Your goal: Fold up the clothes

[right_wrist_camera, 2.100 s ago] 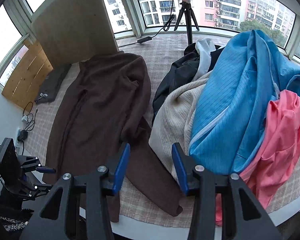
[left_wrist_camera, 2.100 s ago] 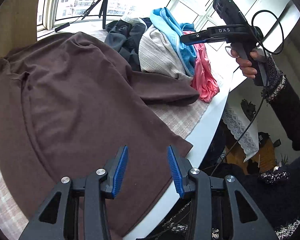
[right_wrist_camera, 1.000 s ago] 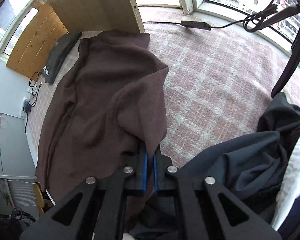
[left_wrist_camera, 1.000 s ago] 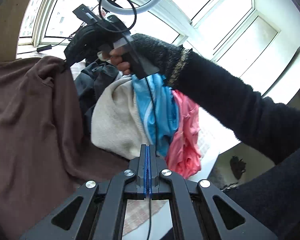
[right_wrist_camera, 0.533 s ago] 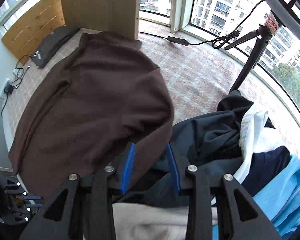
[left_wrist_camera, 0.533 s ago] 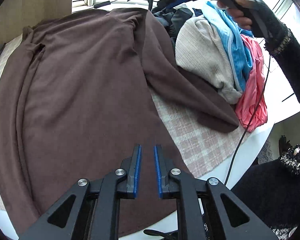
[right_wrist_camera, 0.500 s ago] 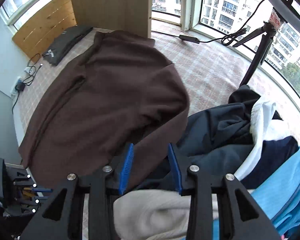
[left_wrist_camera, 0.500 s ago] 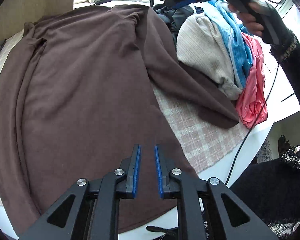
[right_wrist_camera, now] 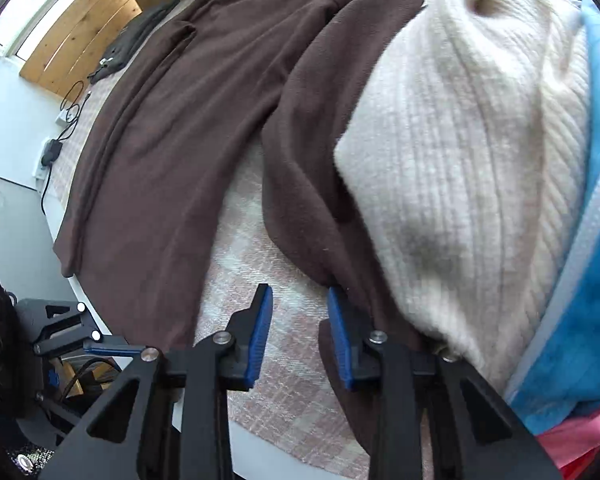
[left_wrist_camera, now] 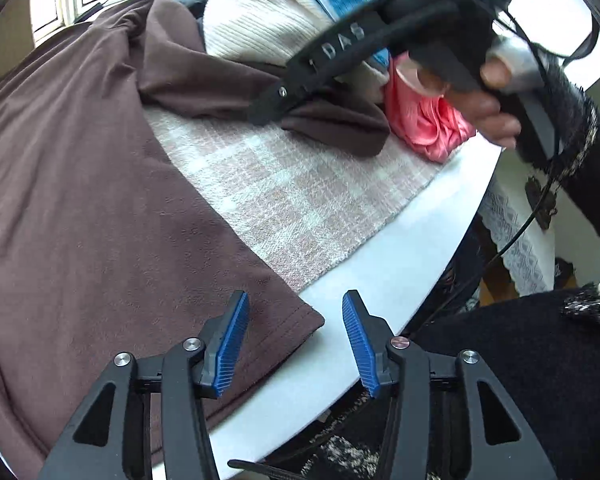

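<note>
A brown long-sleeved garment [left_wrist_camera: 100, 200] lies spread over the checked cloth on the table. My left gripper [left_wrist_camera: 295, 300] hangs just above its near hem corner [left_wrist_camera: 300, 320], jaws opening, and the corner lies between the pads untouched. The brown sleeve [right_wrist_camera: 300, 180] runs down beside a cream sweater. My right gripper [right_wrist_camera: 298, 292] is low over the sleeve's edge with its jaws closing. The right pad is at the sleeve's fold and only checked cloth shows between the pads. In the left wrist view a hand holds the right gripper [left_wrist_camera: 262, 114] over the sleeve end [left_wrist_camera: 332, 120].
A pile of clothes lies to the right: a cream ribbed sweater [right_wrist_camera: 460, 160], a blue zip garment [right_wrist_camera: 592, 280] and a pink one [left_wrist_camera: 428, 128]. The white table edge [left_wrist_camera: 400, 260] curves near. The person's dark sleeve [left_wrist_camera: 580, 152] reaches over it. Cables and a plug [right_wrist_camera: 52, 148] lie far left.
The left gripper has sunk toward the hem corner and its jaws have spread. The right gripper has swung from the dark clothes over to the brown sleeve by the cream sweater, jaws narrower.
</note>
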`<action>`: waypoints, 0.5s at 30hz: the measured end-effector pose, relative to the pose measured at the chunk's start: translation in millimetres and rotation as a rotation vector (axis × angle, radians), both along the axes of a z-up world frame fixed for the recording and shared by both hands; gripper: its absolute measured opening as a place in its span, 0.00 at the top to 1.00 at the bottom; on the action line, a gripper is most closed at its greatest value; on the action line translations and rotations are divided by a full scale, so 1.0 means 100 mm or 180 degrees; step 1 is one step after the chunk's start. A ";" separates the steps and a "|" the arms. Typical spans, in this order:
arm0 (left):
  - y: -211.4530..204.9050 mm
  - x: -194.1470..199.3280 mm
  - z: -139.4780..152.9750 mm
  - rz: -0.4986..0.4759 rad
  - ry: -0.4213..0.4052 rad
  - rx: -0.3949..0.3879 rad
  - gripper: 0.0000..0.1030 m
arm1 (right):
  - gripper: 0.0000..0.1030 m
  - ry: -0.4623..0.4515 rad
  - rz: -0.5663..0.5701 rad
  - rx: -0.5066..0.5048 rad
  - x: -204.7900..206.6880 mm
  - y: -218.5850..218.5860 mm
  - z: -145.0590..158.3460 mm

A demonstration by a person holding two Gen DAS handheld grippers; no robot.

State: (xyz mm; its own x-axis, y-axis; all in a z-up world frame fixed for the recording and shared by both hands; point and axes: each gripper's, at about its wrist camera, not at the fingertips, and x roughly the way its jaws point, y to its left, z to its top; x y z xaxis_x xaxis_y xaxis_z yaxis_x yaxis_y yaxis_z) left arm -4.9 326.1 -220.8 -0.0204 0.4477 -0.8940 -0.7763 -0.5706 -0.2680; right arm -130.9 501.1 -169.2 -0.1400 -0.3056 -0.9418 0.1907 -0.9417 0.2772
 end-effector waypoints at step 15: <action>-0.42 -0.49 0.26 0.0403 -0.0098 0.0383 0.67 | 0.52 0.0233 0.0032 0.0663 0.41 0.19 0.08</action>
State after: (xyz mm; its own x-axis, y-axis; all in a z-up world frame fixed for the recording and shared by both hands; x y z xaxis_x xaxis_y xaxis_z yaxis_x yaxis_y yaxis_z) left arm -54.2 284.3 -195.1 -0.0567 0.5472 -0.8351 -0.6906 -0.6255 -0.3629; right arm -89.8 520.6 -161.5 -0.2082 -0.1072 -0.9722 0.2129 -0.9751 0.0619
